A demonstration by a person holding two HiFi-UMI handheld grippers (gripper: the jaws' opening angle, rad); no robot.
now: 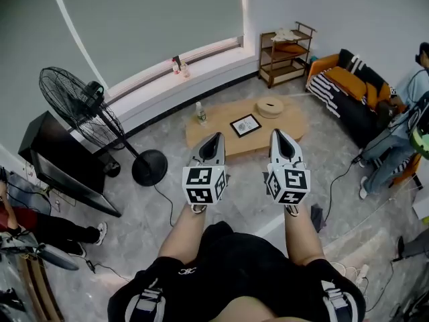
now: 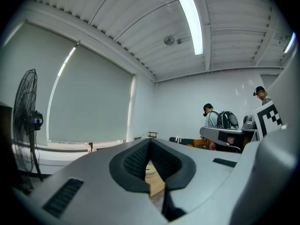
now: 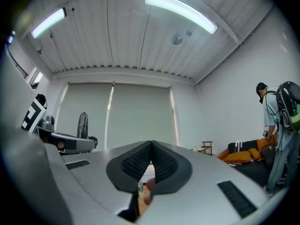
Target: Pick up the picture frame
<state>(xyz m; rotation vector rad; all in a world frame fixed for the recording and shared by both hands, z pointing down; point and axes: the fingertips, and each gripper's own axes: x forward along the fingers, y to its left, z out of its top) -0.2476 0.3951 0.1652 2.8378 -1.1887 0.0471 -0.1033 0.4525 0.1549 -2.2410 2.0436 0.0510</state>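
Grey right gripper (image 3: 151, 146) is seen with jaws pressed together. Small clear bottle (image 3: 139, 187) is glimpsed through the gap below. Black standing fan (image 3: 83, 122) and orange sofa (image 3: 244, 154) are noted behind.

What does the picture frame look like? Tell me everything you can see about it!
The picture frame is a small rectangle with a dark border and a pale middle. What it shows is too small to tell. It lies flat and face up, turned at a slant, near the middle of the low wooden table. It sits between a bottle and a round tan box, apart from both. Only the table touches it, and nothing holds it.
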